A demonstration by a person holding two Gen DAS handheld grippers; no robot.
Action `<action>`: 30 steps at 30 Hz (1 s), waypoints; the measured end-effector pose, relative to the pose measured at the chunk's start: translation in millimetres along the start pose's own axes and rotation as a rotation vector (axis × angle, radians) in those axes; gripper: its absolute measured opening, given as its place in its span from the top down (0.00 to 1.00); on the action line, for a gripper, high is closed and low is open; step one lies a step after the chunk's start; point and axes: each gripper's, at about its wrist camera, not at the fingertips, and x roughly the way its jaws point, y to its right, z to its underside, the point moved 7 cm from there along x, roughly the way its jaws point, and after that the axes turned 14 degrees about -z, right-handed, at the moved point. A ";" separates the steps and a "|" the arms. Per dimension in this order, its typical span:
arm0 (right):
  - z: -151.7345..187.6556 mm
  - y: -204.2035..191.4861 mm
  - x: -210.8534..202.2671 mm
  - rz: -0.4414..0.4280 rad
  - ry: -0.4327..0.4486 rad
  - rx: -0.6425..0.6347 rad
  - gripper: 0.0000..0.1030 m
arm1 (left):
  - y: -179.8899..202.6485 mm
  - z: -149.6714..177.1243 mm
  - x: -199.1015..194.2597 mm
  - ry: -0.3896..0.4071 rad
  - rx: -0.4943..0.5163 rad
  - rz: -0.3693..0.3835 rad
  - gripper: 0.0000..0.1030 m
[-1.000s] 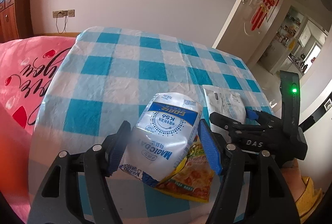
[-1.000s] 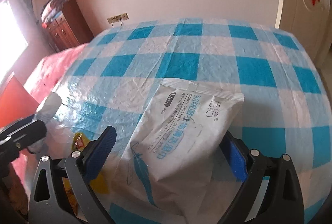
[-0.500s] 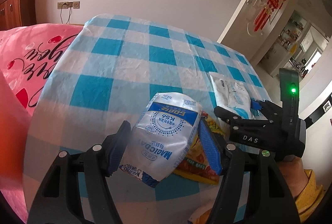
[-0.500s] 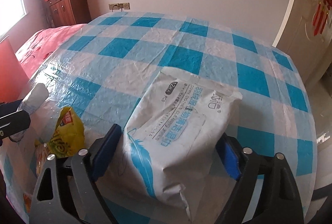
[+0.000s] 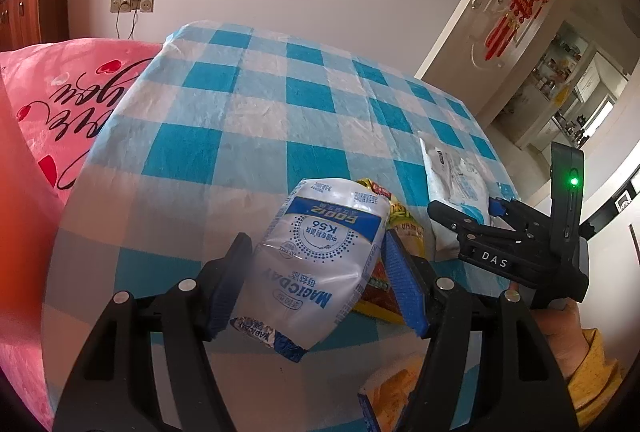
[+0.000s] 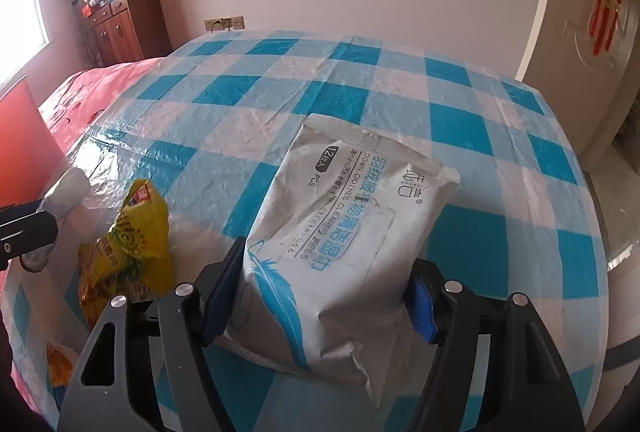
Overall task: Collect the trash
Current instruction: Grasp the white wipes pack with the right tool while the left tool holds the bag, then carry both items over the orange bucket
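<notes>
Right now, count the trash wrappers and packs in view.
4: MAGICDAY pouch in left gripper; wipes pack in right gripper; yellow wrapper between them; orange wrapper at the near table edge.

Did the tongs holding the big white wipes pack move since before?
Yes. The right tongs with the wipes pack pulled back toward the person; the yellow wrapper on the checkered cloth came into view.

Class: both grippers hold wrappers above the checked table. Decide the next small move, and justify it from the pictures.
Probably carry both loads off to a bin, which is not in view. The left gripper is shut on the milk pouch, the right gripper on the wipes pack. The yellow snack wrapper remains on the table.
</notes>
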 end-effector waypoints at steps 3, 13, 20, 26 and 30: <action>4.0 1.4 -6.4 0.010 0.015 0.007 0.32 | -0.1 2.3 -3.0 0.002 0.004 -0.004 0.35; 17.1 -2.7 -33.2 0.013 0.052 0.042 0.32 | -2.9 7.0 -23.7 0.034 0.023 -0.038 0.35; 19.4 -15.8 -54.1 -0.007 0.073 0.047 0.32 | -7.1 4.9 -45.6 0.081 0.029 -0.058 0.35; 19.9 -33.4 -71.0 -0.032 0.086 0.036 0.32 | -13.0 5.1 -61.3 0.107 0.039 -0.091 0.35; 18.4 -48.0 -81.2 -0.050 0.094 0.022 0.32 | -19.4 4.7 -72.9 0.128 0.040 -0.101 0.35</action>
